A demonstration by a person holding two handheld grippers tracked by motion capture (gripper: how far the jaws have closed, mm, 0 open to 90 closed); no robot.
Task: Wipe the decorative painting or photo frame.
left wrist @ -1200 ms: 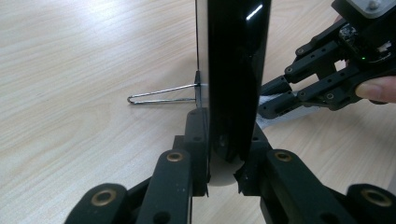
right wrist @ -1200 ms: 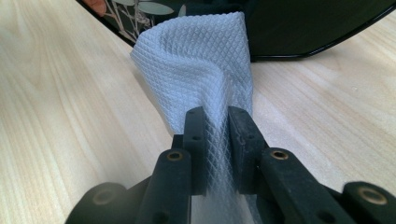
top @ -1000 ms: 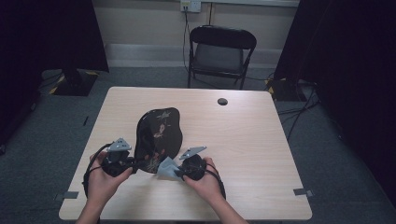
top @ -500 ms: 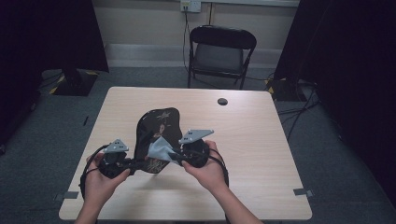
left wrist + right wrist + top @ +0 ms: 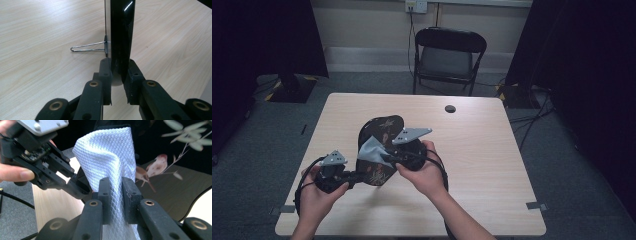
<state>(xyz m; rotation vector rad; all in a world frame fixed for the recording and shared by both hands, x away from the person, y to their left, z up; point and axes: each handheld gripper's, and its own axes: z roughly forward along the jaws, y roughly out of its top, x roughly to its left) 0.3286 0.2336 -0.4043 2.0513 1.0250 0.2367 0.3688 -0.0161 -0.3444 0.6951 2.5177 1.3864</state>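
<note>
Clearly the work in hand is wiping a glossy black oval plaque painted with birds and leafy twigs (image 5: pixel 379 145), which stands tilted on the pale wooden table (image 5: pixel 492 165) near its front left, propped by a thin wire stand (image 5: pixel 87 47) behind it. The left gripper (image 5: pixel 117 75) has its jaws clamped on the plaque's lower edge, steadying it from the person's left. The right gripper (image 5: pixel 115 187) has its jaws pinched tight on a bunched light-blue waffle-weave cloth (image 5: pixel 107 155), with the cloth pressed against the painted face; from above, the cloth (image 5: pixel 373 149) sits on the plaque's left middle. To do this well, I would judge the left grip should hold firm so the plaque cannot tip off its stand, while the right hand (image 5: pixel 424 172) sweeps the cloth in light, overlapping passes across the glossy face, keeping the hard jaws off the surface so fabric alone touches the paint.
</note>
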